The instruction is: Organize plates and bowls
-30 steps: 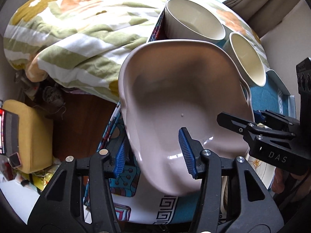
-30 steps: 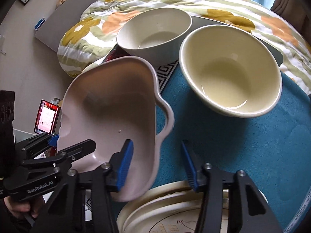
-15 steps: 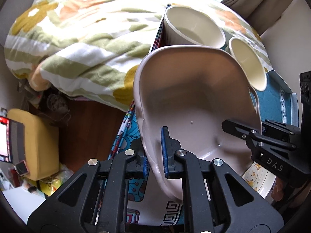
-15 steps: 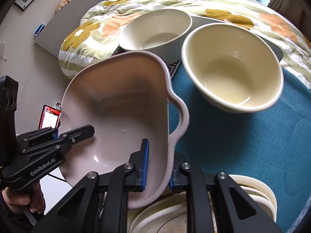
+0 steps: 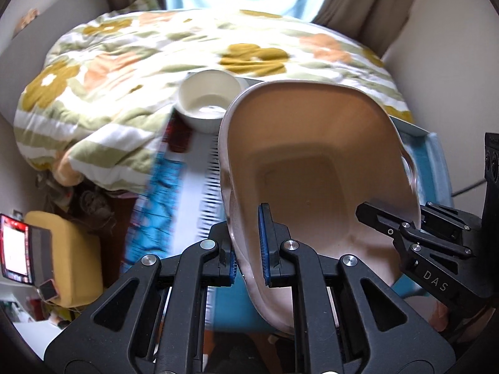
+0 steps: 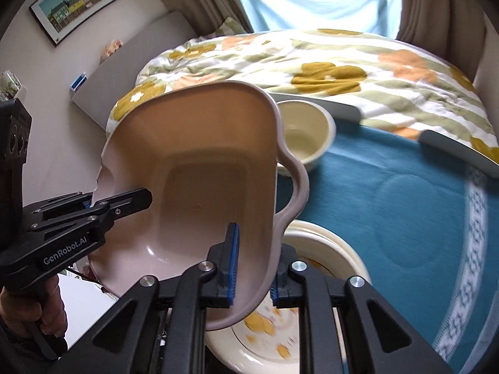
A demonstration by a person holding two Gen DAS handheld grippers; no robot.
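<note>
While your left gripper (image 5: pixel 248 249) and right gripper (image 6: pixel 252 265) each pinch a side of the pink baking dish (image 6: pixel 199 187) up above the flowered plates (image 6: pixel 312 336), keep it level.

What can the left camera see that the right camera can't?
Only the left wrist view shows the white bowl, a yellow cushion and a red-edged screen.

Only the right wrist view shows the cream bowl, the flowered plates under the dish, and a framed picture.

Both show the pink dish, clamped at opposite rims by the left gripper and right gripper, plus the floral quilt.
</note>
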